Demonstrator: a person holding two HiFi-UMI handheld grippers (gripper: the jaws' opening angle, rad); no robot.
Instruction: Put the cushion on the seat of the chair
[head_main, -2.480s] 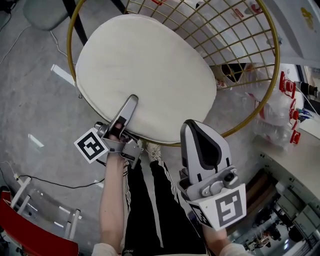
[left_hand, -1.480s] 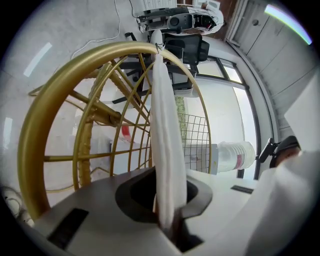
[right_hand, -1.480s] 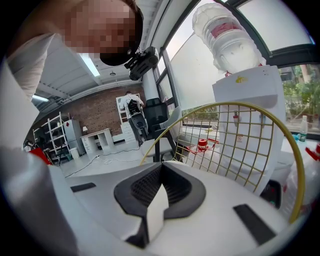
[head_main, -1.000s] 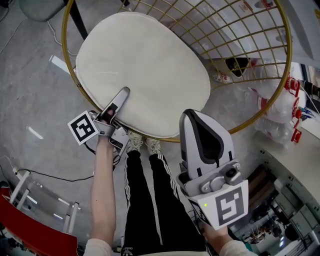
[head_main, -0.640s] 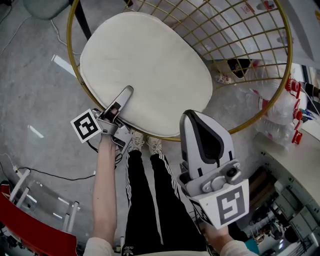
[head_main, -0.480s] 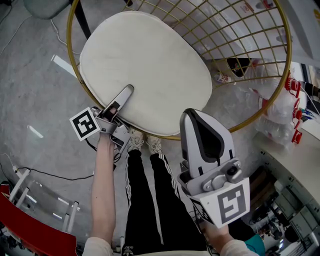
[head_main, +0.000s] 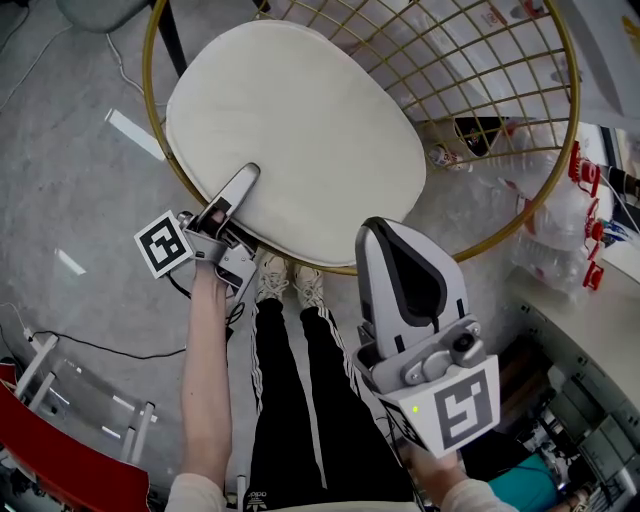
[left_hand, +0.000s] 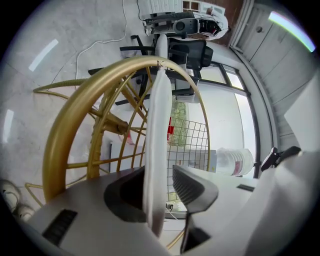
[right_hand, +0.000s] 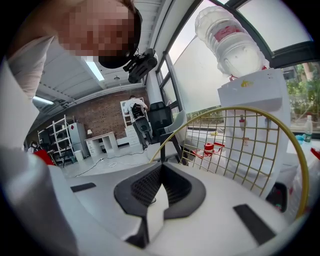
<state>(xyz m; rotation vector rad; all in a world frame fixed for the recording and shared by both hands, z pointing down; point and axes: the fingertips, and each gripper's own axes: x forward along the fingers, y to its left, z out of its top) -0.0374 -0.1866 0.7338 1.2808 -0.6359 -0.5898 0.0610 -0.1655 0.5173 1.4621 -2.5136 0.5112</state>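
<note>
- Cushion (head_main: 295, 130): cream, oval, lying flat on the seat of the chair (head_main: 335, 268) and filling the gold ring from the near rim to the foot of the wire back. In the left gripper view its near edge (left_hand: 157, 125) shows end-on, a pale strip running up between the jaws, with the gold rim (left_hand: 75, 120) just beside it.
- Left tool (head_main: 243, 180): reaching level over the near left edge of the cushion. Its jaws (left_hand: 160, 187) are opening; the cushion's edge lies between them, close against one pad with a clear gap to the other, so it is no longer clamped.
- Right tool (head_main: 390, 240): held near the body, short of the chair rim and apart from the cushion. Its jaws (right_hand: 160, 187) are together with nothing between them.
- Step in hand: release. The cushion appears seated, so the task looks all but done.
- Next move: judged to call for drawing the left tool straight back off the edge, with the jaws wide enough not to drag the cushion over the rim.
- Risk: a snagged edge could pull the cushion off-centre.
</note>
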